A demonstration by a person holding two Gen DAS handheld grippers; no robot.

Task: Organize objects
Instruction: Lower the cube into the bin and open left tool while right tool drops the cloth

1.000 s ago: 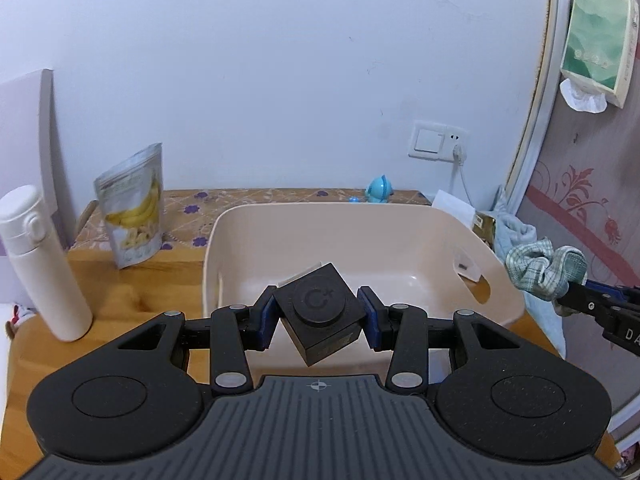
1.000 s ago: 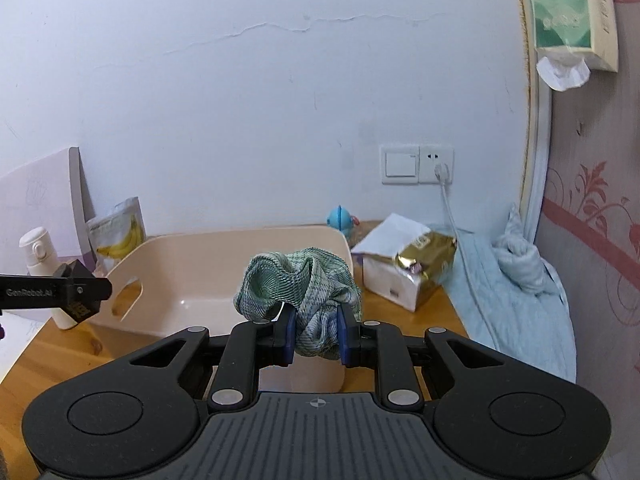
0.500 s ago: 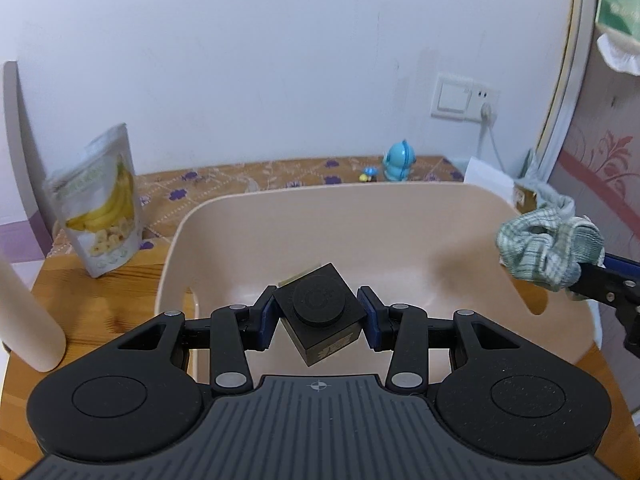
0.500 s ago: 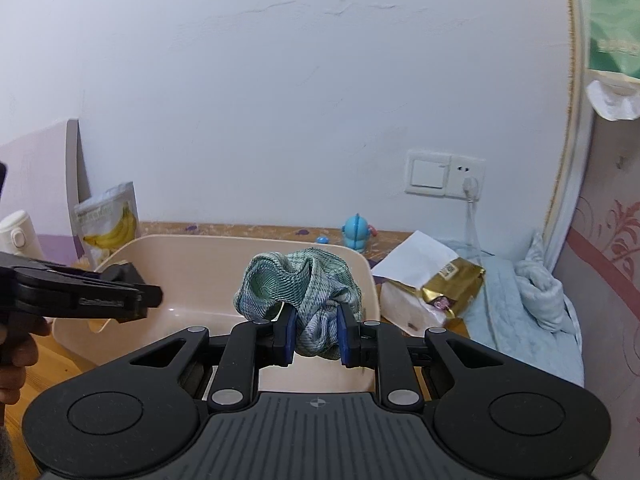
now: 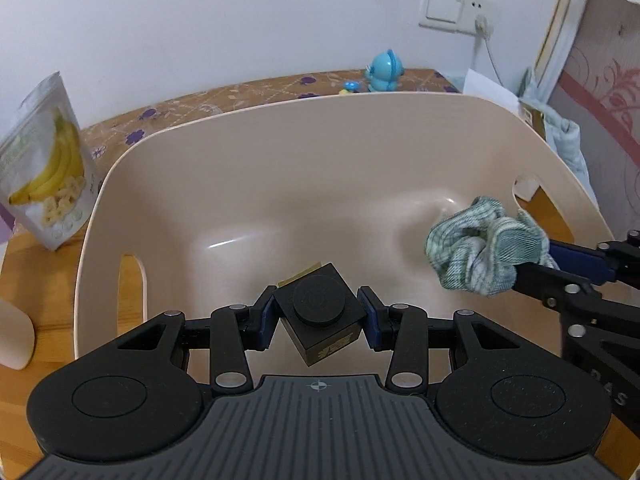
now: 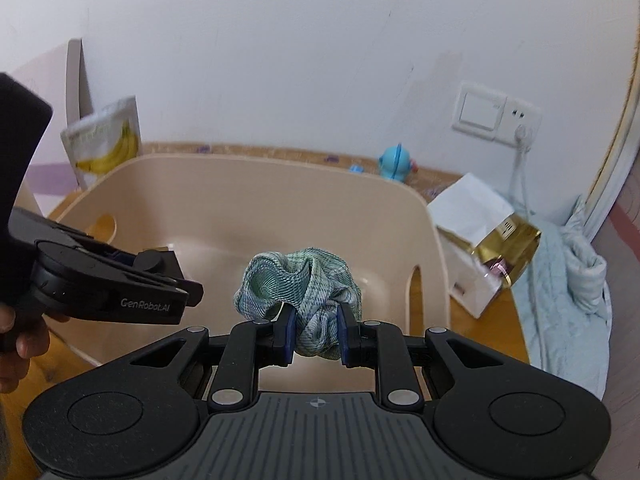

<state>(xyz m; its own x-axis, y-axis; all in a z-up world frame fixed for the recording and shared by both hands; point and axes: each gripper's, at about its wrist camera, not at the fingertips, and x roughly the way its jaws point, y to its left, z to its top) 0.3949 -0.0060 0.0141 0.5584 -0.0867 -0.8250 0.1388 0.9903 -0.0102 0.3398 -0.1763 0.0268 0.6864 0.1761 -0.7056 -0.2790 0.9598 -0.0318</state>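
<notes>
A beige plastic basin (image 5: 328, 152) with handle slots stands on the wooden table; its inside holds nothing. My left gripper (image 5: 319, 316) is shut on a small black box (image 5: 318, 312) with a round knob on top, tilted on a corner, held over the basin's near side. My right gripper (image 6: 313, 334) is shut on a green checked cloth scrunchie (image 6: 300, 288), above the basin's near rim (image 6: 280, 168). In the left wrist view the scrunchie (image 5: 480, 252) hangs over the basin's right side. In the right wrist view the left gripper (image 6: 176, 280) comes in from the left with the box (image 6: 158, 260).
A banana chips pouch (image 5: 44, 176) stands left of the basin, a white bottle (image 5: 12, 340) beside it. A blue toy figure (image 5: 384, 72) sits behind it by the wall. A gold-and-white box (image 6: 492, 248) and pale cloth (image 6: 568, 280) lie to the right.
Both grippers have moved forward and tipped down over the basin, each still holding its object. The basin fills much more of both views than before.
</notes>
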